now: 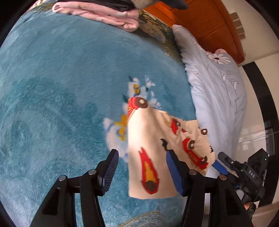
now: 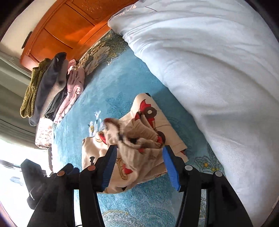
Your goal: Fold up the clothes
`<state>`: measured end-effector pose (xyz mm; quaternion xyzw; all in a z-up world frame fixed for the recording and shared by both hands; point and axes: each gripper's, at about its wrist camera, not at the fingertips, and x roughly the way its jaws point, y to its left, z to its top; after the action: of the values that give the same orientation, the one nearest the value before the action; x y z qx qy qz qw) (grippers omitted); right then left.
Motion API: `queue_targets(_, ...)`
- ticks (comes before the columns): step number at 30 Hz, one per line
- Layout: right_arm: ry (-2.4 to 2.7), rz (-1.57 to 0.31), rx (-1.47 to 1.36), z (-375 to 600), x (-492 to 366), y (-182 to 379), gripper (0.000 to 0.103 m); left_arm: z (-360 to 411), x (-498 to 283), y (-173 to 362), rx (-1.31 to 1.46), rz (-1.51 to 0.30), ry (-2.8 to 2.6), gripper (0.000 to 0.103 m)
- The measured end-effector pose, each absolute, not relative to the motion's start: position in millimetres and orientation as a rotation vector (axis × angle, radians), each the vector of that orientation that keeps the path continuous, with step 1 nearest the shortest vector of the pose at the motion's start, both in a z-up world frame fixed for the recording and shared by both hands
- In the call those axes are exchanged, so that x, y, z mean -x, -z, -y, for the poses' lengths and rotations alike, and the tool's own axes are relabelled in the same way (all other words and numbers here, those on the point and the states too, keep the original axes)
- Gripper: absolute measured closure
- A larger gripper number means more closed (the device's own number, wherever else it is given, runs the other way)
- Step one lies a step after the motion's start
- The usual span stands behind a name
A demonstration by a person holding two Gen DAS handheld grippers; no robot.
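A cream garment [image 1: 153,148] printed with red cars lies on the blue fleece blanket [image 1: 61,87], partly folded. My left gripper [image 1: 143,167] is open just above it, with the garment's near edge under its right finger and nothing pinched. In the right wrist view the same garment [image 2: 139,174] lies in folded layers, and a bunched part of it [image 2: 136,138] rises between the fingers of my right gripper [image 2: 139,157]. Those jaws stand apart and the pads do not squeeze the cloth. My right gripper [image 1: 220,163] also shows at the garment's right edge in the left wrist view.
A stack of folded clothes [image 2: 52,87], pink, dark grey and olive knit, sits near the bed's head; its pink layer [image 1: 104,14] tops the left wrist view. A pale blue duvet [image 2: 209,69] lies bunched beside the garment. An orange wooden headboard [image 2: 66,31] stands behind.
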<state>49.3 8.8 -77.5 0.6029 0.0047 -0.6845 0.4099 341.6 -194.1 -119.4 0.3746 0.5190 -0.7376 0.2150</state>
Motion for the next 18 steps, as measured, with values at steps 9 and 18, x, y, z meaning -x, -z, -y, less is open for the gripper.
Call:
queue_targets(9,1.681,-0.056,-1.621,6,-69,106,0.032,179,-335,131,-1.126,-1.426,2.068,0.042)
queue_targets(18,1.731,0.06,-1.695,16,-51,110,0.078,180,-343,134,-1.116,-1.468,2.055,0.042)
